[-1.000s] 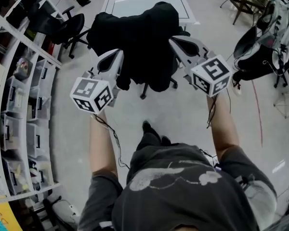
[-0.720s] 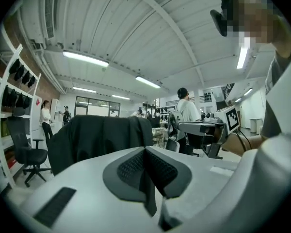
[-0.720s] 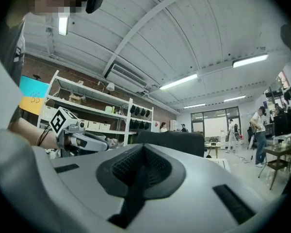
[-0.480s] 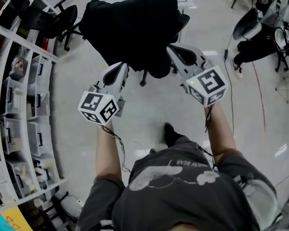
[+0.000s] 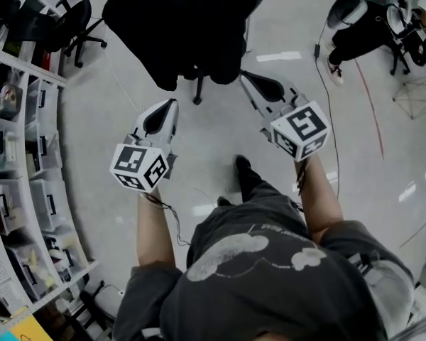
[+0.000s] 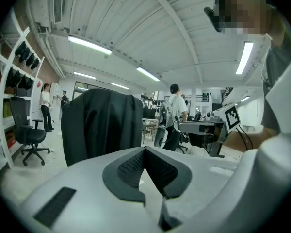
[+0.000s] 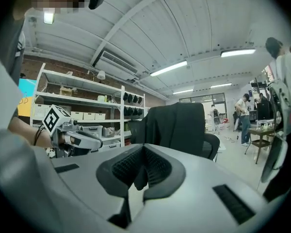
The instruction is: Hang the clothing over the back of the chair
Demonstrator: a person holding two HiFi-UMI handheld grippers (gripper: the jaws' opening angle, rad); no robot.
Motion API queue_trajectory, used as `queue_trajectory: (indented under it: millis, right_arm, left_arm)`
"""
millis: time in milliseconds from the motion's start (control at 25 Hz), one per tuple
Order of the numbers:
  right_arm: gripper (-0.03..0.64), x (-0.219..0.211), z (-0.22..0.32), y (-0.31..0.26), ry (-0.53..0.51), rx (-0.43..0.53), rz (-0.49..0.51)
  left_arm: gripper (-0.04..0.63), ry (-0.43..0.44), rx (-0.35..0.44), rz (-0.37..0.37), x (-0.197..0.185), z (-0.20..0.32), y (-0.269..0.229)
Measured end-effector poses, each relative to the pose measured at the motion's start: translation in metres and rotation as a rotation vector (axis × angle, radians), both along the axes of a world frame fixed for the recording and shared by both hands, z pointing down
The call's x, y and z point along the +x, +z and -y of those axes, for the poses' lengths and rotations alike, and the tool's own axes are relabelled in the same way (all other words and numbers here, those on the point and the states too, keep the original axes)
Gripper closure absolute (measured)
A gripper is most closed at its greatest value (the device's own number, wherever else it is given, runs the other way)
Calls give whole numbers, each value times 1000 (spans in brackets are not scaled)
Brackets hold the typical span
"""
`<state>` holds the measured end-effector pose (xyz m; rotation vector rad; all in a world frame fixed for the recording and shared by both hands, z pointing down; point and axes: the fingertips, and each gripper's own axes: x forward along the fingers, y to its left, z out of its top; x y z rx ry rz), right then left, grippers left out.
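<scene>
1. Jaws on the left gripper [image 6: 144, 153] are sitting fully together with nothing between the pads. Those on the right gripper [image 7: 143, 154] are doing the same, so both are empty.
2. Seen from each gripper view, the clothing [image 6: 102, 125] is standing at about 12 o'clock ahead of the jaws, apart from them and touching neither.
3. In the head view the dark garment is hanging over the back of the chair [image 5: 198, 91] at 12 o'clock. It is lying at roughly 12 o'clock from the left jaws and 11 o'clock from the right ones.
4. Its long axis is running down the chair back, with the width spreading from 9 to 3 o'clock across it. It is looking evenly draped, so I am judging the hang as done.
5. The right gripper is looking slightly nearer the cloth's lower edge, though only by a slim margin.
6. Both bare forearms are reaching forward from the body. The left gripper is pointing toward 1 o'clock and the right toward 11, so they are converging on the chair, and both are lying close to level.
</scene>
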<state>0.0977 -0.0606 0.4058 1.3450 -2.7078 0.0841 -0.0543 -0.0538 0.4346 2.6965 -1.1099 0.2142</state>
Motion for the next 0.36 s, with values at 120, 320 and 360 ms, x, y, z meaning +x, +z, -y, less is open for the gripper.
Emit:
queue_trajectory:
  millis: [120, 320, 360]
  right_arm:
    - [624, 1, -26, 14, 12, -27, -5]
    - [624, -7, -68, 23, 17, -43, -14]
    - [624, -9, -75, 24, 19, -46, -12]
  left_arm:
    - [595, 6, -21, 17, -3, -26, 17]
    - [595, -26, -80, -21, -29, -66, 39]
    - [595, -35, -88, -29, -35, -74, 41]
